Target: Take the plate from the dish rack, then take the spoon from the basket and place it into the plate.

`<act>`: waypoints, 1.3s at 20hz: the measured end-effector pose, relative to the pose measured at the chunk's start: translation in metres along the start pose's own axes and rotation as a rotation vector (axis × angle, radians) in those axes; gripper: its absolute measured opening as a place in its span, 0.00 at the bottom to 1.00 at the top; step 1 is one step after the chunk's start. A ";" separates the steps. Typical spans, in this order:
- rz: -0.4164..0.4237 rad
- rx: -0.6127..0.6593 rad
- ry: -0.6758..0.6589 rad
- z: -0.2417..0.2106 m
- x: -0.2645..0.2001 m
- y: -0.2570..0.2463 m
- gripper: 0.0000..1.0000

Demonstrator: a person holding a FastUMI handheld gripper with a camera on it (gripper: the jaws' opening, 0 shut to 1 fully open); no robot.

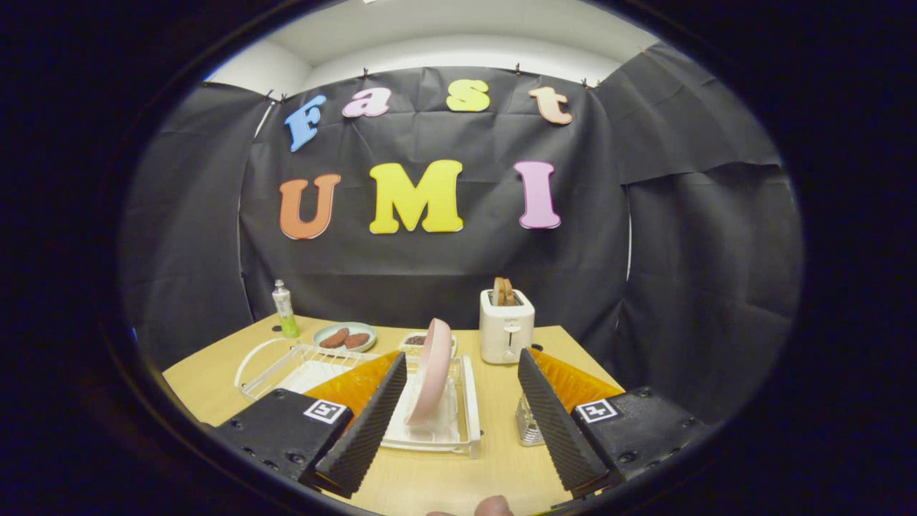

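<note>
- Plate [432, 369]: upright in dish rack [464, 416] for edge grasp, 11 o'clock between jaws.
- Gripper [458, 408]: jaws spread, holding nothing.
- Basket [528, 424]: 1 o'clock, on worktop [501, 401].

**Black and orange gripper**

The black two-finger gripper [462, 408] has ribbed, wedge-shaped black fingers [365, 423], translucent orange side panels, and dark screwed mounting blocks, each bearing a white square marker with a black pattern.

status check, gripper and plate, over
Gripper open, fingers empty. Pink plate upright in dish rack, between the fingers. Nothing blocking it.
</note>
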State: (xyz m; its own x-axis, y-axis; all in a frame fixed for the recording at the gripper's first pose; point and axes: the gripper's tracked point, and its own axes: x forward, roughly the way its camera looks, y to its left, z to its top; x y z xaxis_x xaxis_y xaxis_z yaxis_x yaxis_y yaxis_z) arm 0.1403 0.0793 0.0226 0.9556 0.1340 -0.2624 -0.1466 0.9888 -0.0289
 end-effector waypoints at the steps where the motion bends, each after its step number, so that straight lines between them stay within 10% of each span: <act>1: 0.001 -0.015 0.014 0.001 0.010 0.003 1.00; 16: 0.023 -0.015 0.417 -0.005 0.136 0.027 1.00; 26: 0.009 0.069 0.695 -0.040 0.157 0.027 0.70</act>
State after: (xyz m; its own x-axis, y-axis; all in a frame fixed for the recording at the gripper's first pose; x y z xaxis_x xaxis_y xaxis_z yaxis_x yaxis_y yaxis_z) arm 0.2763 0.1244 -0.0578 0.5657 0.0916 -0.8195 -0.1153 0.9928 0.0314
